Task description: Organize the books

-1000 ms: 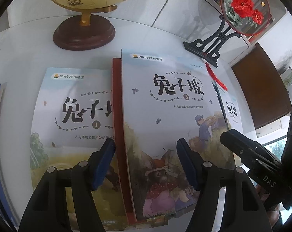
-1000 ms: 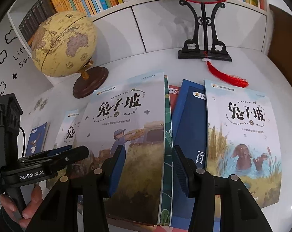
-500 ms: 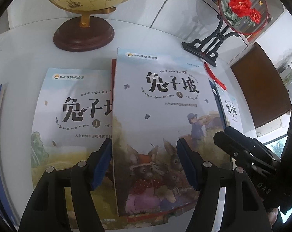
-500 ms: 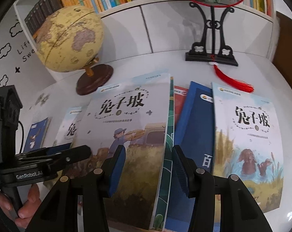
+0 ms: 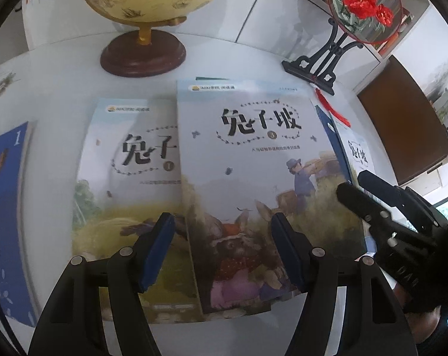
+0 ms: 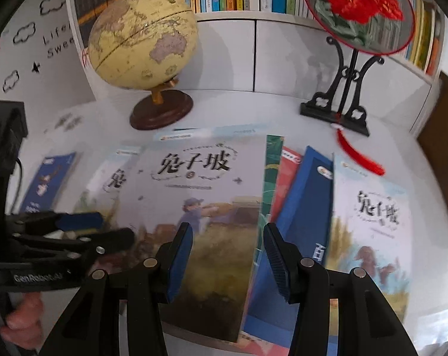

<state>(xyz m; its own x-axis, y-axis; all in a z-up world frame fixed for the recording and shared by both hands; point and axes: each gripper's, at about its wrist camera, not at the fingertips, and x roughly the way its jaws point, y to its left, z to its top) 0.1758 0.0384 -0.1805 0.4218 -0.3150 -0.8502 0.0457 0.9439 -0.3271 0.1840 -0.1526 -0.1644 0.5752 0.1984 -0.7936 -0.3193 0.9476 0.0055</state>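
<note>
Several picture books lie on a white table (image 5: pixel 60 83). Book number 3 (image 5: pixel 253 154) (image 6: pixel 200 195) lies on top, overlapping book number 1 (image 5: pixel 129 178) to its left. A green, a red and a dark blue book (image 6: pixel 307 195) fan out beneath it on the right, with another same-series book (image 6: pixel 372 222) at far right. My left gripper (image 5: pixel 222 250) is open over the seam between books 1 and 3. My right gripper (image 6: pixel 226 262) is open over book 3's right edge. Neither holds anything.
A globe (image 6: pixel 143 38) on a wooden base (image 5: pixel 143 56) stands at the back. A red flower fan on a black stand (image 6: pixel 339 109) with a red tassel (image 6: pixel 360 157) stands back right. A blue book (image 5: pixel 4 207) lies far left. Bookshelves line the wall.
Book 3 has slid left and nearer, further over book 1, and covers the red book beneath. Both grippers stayed open and shifted slightly.
</note>
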